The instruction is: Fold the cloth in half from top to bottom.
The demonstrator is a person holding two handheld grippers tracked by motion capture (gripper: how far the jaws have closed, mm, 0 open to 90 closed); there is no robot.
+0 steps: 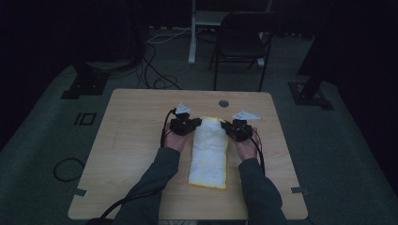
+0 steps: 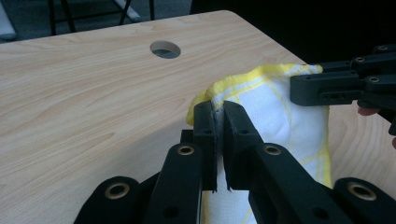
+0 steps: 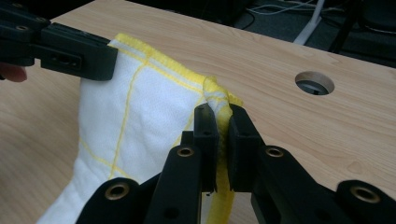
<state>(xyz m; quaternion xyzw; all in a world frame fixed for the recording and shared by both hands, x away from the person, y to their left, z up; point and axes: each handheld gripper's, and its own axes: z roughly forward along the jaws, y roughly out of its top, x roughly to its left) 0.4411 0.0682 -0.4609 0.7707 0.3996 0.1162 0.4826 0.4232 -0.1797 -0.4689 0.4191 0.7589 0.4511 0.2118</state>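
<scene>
My left gripper point(image 2: 218, 116) and right gripper point(image 3: 219, 119) pinch the towel's point(image 1: 209, 152) far corners; its length runs back toward me

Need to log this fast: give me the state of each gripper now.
Left gripper: closed on a far corner of the white-and-yellow towel.
Right gripper: closed on the towel's other far corner.
</scene>
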